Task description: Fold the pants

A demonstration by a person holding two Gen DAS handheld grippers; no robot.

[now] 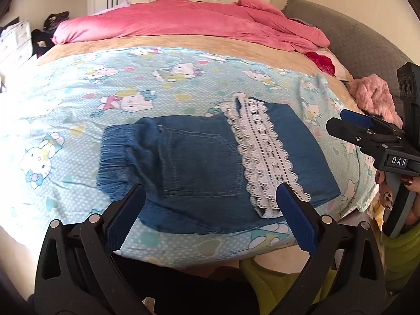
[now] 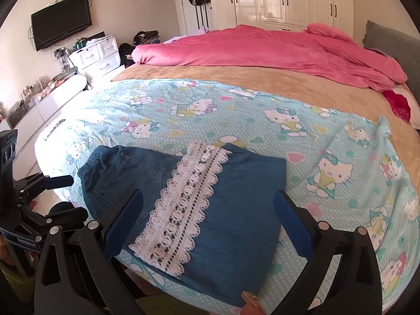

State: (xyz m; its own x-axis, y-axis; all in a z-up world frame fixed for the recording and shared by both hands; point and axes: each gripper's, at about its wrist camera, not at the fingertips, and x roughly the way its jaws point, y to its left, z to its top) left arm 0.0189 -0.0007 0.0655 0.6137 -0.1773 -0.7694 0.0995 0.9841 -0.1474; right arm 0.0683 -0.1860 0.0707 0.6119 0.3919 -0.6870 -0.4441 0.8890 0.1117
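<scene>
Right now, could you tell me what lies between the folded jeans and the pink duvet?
Only patterned sheet, then bare tan blanket; right wrist view shows it.

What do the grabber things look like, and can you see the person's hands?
Each gripper, left and right, is black plastic with two long arms, silver rivets and dark blue ribbed pads. Seen from the side, the right one bears a white "DAS" label. The hand holding it has dark red nails, one patterned, and a yellow-green sleeve.
</scene>
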